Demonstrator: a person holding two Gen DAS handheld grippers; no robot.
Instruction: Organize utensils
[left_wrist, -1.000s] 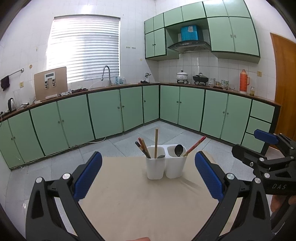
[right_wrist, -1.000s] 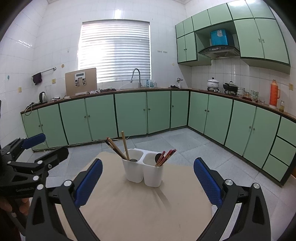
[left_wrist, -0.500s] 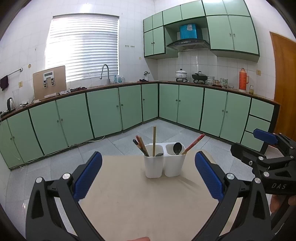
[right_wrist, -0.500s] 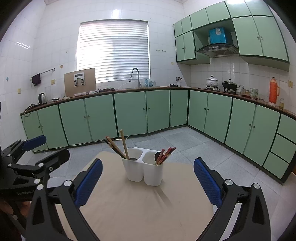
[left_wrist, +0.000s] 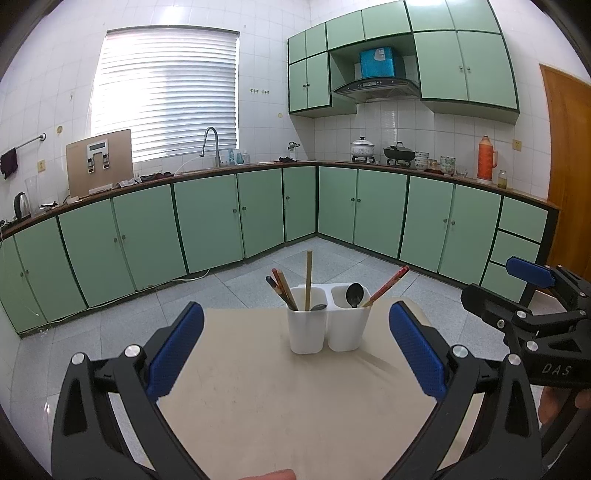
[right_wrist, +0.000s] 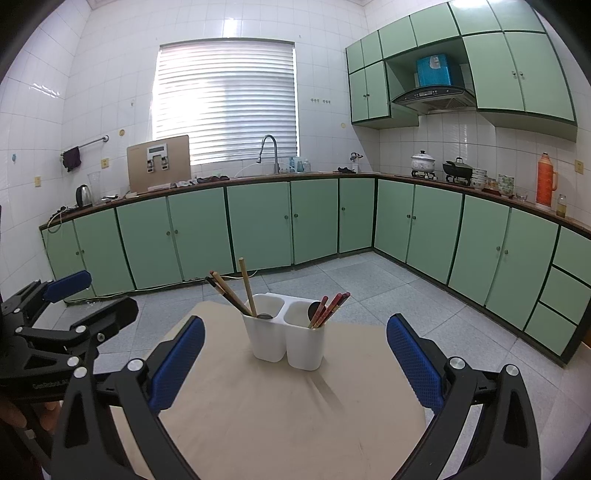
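Note:
A white two-compartment utensil holder (left_wrist: 327, 328) stands on a beige table (left_wrist: 258, 398); it also shows in the right wrist view (right_wrist: 286, 341). Its left cup holds dark and wooden chopsticks (left_wrist: 308, 278) and a spoon. Its right cup holds a spoon (left_wrist: 354, 294) and red chopsticks (left_wrist: 388, 286). My left gripper (left_wrist: 295, 356) is open and empty, short of the holder. My right gripper (right_wrist: 295, 363) is open and empty, also short of it. Each gripper shows at the side of the other's view.
The table's far edge (right_wrist: 207, 304) lies just behind the holder, with grey tiled floor (right_wrist: 369, 280) beyond. Green cabinets (right_wrist: 258, 225) line the back and right walls. A wooden door (left_wrist: 569, 166) is at the far right.
Both grippers have risen or tilted slightly, so the holder sits a little higher in both views. Nothing was taken hold of or let go.

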